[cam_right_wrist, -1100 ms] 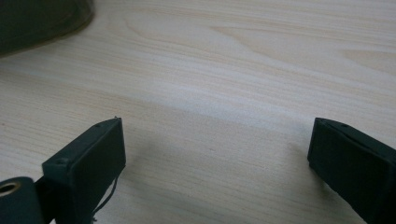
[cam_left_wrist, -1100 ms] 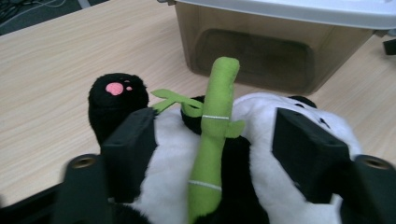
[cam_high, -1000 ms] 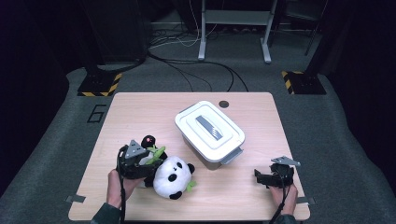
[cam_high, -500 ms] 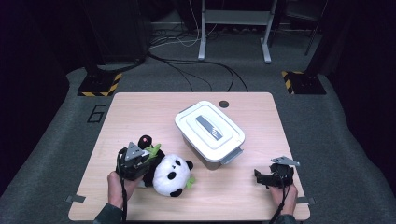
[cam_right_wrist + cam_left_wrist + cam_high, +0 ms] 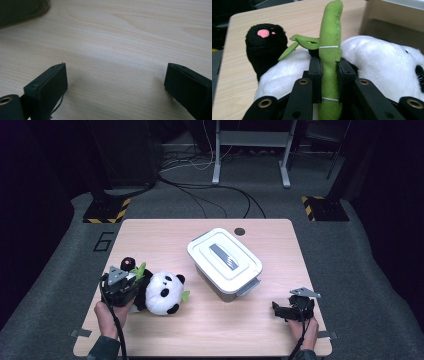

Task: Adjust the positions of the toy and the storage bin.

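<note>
Green felt bamboo (image 5: pixel 329 62) sticks up between the jaws of the left gripper (image 5: pixel 329 75), which have just closed and now pinch its stalk. It belongs to the panda (image 5: pixel 162 292), a soft toy lying on the table (image 5: pixel 165 235) at its near left side, just beside the white box (image 5: pixel 225 260). The right gripper (image 5: pixel 116 82) rests at the near right with its jaws wide apart over bare wood.

A black-and-white plush panda (image 5: pixel 162 293) lies on the table's near-left, its green bamboo stalk (image 5: pixel 329 57) upright.
</note>
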`<state>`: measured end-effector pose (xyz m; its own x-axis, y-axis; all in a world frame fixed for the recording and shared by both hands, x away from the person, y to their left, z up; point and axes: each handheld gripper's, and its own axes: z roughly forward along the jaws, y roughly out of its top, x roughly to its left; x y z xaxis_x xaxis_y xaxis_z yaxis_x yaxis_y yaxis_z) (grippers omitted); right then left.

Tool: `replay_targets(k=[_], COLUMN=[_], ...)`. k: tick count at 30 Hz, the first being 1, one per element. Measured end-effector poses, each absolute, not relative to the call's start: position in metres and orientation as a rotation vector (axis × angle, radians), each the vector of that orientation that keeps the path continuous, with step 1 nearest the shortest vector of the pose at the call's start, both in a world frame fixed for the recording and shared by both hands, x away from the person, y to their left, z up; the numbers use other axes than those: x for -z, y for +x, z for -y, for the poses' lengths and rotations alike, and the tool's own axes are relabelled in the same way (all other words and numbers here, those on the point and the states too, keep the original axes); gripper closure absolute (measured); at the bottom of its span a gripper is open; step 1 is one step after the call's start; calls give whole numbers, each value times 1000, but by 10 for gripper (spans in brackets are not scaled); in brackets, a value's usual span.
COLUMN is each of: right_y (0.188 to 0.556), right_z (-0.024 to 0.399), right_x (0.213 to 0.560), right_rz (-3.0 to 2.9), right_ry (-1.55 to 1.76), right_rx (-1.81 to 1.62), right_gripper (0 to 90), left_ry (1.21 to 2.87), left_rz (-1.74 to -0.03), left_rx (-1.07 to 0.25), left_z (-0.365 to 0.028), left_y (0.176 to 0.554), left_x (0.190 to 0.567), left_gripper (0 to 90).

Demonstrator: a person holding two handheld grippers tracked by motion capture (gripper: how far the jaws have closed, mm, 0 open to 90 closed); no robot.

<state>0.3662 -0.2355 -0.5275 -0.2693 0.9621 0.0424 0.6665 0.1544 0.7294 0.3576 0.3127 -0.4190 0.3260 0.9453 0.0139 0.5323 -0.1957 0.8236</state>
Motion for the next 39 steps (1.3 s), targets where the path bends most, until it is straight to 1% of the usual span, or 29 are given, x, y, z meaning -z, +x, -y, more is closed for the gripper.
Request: replay_targets(k=[5, 9, 11, 14, 16, 17, 21, 23, 24, 28, 30, 39], right_y=[366, 366, 366, 366, 366, 366, 366, 366, 366, 366, 366, 366], right_z=[236, 236, 236, 236, 236, 236, 236, 236, 236, 236, 236, 236], right_x=[527, 527, 527, 527, 527, 527, 527, 527, 527, 527, 527, 527], right_rz=[-2000, -2000, -1999, -1999, -1998, -1997, -1998, -1997, -1997, -2000, -2000, -1997], right_ry=[1550, 1549, 1550, 1550, 1552, 1554, 1555, 1555, 1555, 1557, 1557, 1554], right_rx=[-908, -908, -908, -908, -909, -908, -910, -911, -911, -912, -911, -908], right_gripper=[43, 44, 44, 44, 45, 45, 45, 45, 45, 45, 45, 45], left_ry=[1843, 1846, 1820, 1845, 1848, 1848, 1859, 1863, 1859, 1856, 1844, 1844], left_rz=[-1361, -1405, -1405, -1399, -1397, -1396, -1374, -1362, -1352, -1335, -1332, -1346], left_rx=[-731, -731, -733, -740, -725, -718, -713, -705, -708, -714, -722, -704], left_z=[-318, -322, -325, -323, -323, -322, -317, -315, -315, -316, -317, -329], left_y=[364, 368, 368, 368, 369, 368, 363, 360, 357, 347, 342, 324], left_x=[427, 441, 445, 443, 442, 441, 433, 429, 427, 421, 419, 424], left_gripper=[767, 765, 764, 756, 730, 691, 447, 354, 313, 193, 154, 90])
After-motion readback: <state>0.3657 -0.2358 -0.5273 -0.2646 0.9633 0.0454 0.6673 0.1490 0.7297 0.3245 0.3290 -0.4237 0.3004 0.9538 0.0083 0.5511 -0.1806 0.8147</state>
